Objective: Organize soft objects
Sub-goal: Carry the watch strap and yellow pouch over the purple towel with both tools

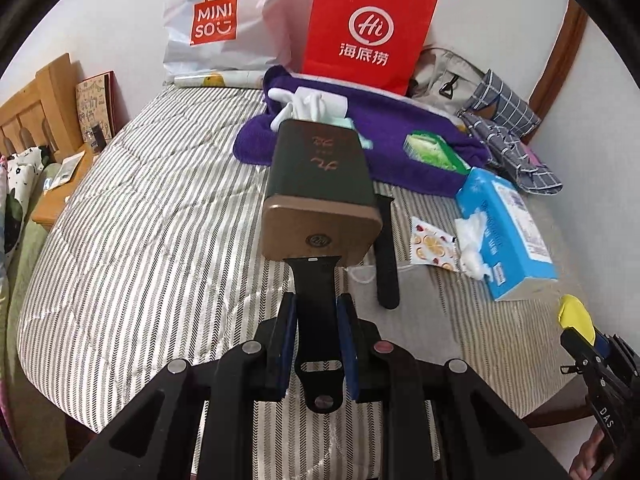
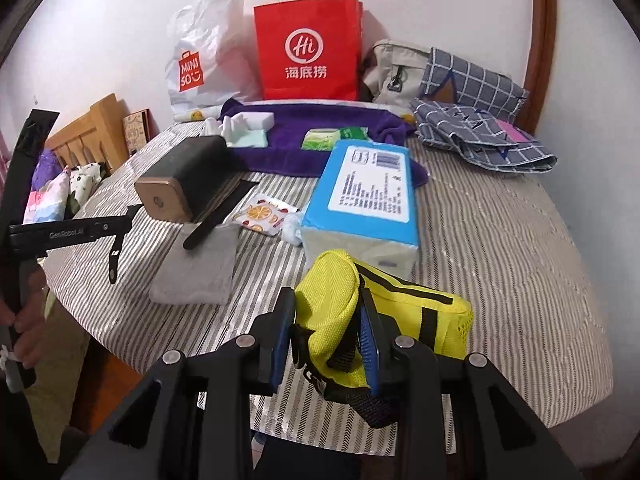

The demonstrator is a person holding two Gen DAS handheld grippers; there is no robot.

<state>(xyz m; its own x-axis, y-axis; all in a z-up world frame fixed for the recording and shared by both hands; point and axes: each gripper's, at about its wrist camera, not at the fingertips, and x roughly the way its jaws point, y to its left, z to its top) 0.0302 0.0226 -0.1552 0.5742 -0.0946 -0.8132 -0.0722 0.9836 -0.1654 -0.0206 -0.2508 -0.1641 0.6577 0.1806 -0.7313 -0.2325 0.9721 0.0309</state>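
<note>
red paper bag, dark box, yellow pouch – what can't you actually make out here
- Red paper bag: its contents are hidden in both views; only the front panel faces the cameras.
- Dark box, left wrist view: the gold lettering on its face is too foreshortened to read.
- Yellow pouch, right wrist view: the right gripper covers its near end, so its contents stay hidden.
- Purple towel: its far edge is hidden behind the bag.

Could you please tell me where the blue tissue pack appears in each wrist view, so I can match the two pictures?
Left wrist view: blue tissue pack lies at the right on the striped bedcover.
Right wrist view: it sits near the centre, beyond the yellow pouch.
Shared landmark: the red paper bag against the back wall.
</note>
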